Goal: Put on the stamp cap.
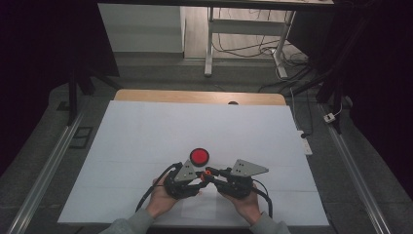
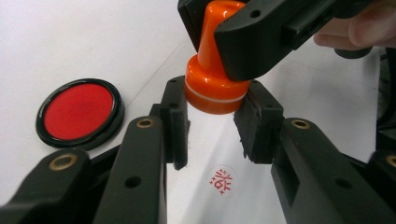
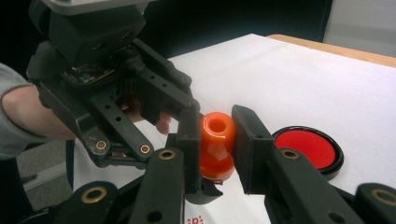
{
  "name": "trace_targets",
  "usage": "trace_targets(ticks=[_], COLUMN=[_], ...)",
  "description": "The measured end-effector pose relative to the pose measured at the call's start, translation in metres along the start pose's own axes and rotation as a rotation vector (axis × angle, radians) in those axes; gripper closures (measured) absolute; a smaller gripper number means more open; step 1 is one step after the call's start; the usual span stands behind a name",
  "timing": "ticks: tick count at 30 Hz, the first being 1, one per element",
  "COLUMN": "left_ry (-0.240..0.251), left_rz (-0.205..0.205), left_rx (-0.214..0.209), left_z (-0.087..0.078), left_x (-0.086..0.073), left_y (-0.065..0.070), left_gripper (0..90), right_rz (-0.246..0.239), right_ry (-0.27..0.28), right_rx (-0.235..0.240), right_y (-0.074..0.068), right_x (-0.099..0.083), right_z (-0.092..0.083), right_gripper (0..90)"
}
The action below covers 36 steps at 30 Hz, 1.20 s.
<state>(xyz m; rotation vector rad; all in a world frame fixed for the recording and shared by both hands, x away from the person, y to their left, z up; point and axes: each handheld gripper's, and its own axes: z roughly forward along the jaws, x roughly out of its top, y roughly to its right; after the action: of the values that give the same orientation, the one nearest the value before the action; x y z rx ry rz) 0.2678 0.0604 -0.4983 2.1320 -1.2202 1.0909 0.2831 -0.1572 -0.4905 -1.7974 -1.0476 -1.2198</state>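
Note:
An orange stamp (image 1: 207, 172) with a knob handle is held between both grippers over the white sheet (image 1: 146, 131). My left gripper (image 2: 215, 107) is shut on the stamp's wide base (image 2: 210, 91), one pad on each side. My right gripper (image 3: 215, 140) is shut on the stamp's handle (image 3: 217, 126) and comes in from the top of the left gripper view. In the high view the left gripper (image 1: 199, 178) and right gripper (image 1: 210, 174) meet tip to tip near the front edge. A round red ink pad (image 1: 199, 156) in a black case lies open just beyond them. A red stamp print (image 2: 222, 180) marks the paper below the stamp.
The white sheet covers a wooden table whose far edge (image 1: 199, 96) shows bare wood. A white power strip (image 1: 306, 145) lies off the sheet's right side. Desk legs and cables (image 1: 272, 48) stand on the floor behind. Metal rails (image 1: 44, 170) run along both sides.

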Motion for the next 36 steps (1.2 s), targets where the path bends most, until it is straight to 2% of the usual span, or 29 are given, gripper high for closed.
trace_targets(ticks=[4, 8, 13, 26, 36], left_ry=[0.0, 0.039, 0.026, 0.021, 0.002], left_rz=[0.011, 0.015, 0.029, 0.021, 0.007], left_rx=[0.009, 0.017, 0.032, 0.036, 0.03], left_z=[-0.0003, -0.003, -0.0019, 0.0028, 0.0055], left_x=[-0.0004, 0.0002, 0.0001, -0.0014, -0.003], left_y=[0.0001, 0.0005, 0.0014, 0.0005, -0.0018], left_gripper=[65.6, 65.5, 65.4, 64.1, 52.9], right_rz=[0.014, 0.012, -0.008, 0.004, 0.0], right_ry=[0.001, 0.014, 0.012, 0.009, 0.003], right_rx=[0.007, 0.009, 0.006, -0.004, 0.003], right_y=[0.0011, 0.0017, 0.0007, 0.0031, 0.0014], right_x=[-0.0002, 0.0019, 0.0043, 0.0011, 0.0004], right_z=[0.0003, -0.001, -0.0013, -0.0001, 0.0021], right_gripper=[72.9, 72.7, 72.6, 72.6, 72.6])
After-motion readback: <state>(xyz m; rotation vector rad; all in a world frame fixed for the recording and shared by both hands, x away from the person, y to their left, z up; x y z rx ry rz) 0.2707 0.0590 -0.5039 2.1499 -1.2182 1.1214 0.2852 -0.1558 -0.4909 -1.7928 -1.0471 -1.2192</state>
